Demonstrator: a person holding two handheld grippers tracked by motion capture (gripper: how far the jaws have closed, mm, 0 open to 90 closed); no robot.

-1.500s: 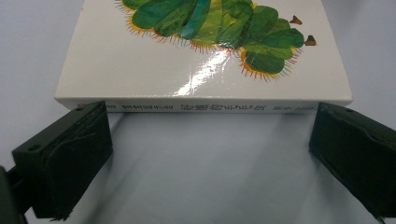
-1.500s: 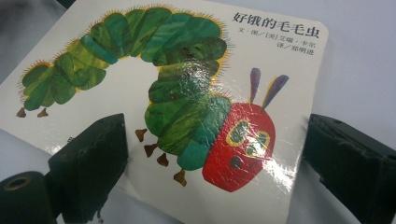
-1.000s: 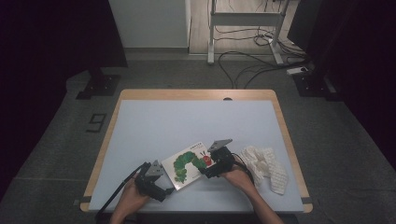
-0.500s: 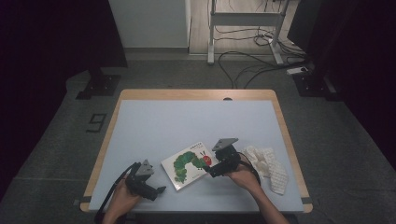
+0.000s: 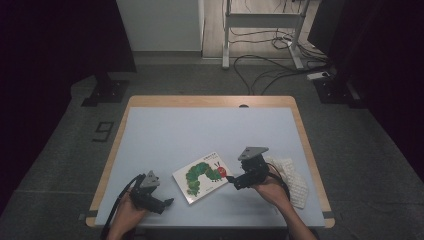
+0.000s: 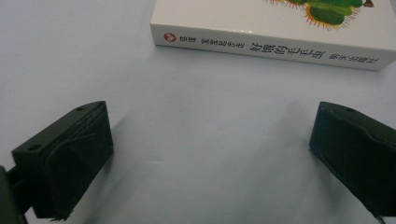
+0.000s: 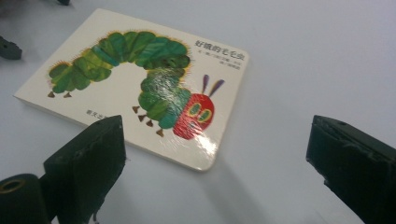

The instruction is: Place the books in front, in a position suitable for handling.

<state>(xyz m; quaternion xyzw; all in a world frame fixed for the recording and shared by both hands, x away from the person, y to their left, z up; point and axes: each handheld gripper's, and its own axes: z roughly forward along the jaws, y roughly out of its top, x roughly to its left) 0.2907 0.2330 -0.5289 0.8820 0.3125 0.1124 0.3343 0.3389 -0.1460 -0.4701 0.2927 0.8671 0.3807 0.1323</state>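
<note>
On the worktop [image 5: 200, 130], picture book [image 5: 201, 176] flat between both hand-held grippers, left [image 5: 167, 202] and right [image 5: 231, 179], jaws apart, just widened on right. Best gripped squarely at the near corner.

Left claw [image 5: 167, 202] and right claw [image 5: 231, 181] both gape.

The book [image 5: 201, 177] is lying flat and closed on the pale blue table [image 5: 200, 130], near the front edge, turned at an angle to it. Its white cover is facing up, showing a green caterpillar with a red head, with small dark print at one corner. The cover's glossy film is catching the light. The white spine [image 6: 271, 49], bearing a red logo and dark characters, is resting on the tabletop.
</note>
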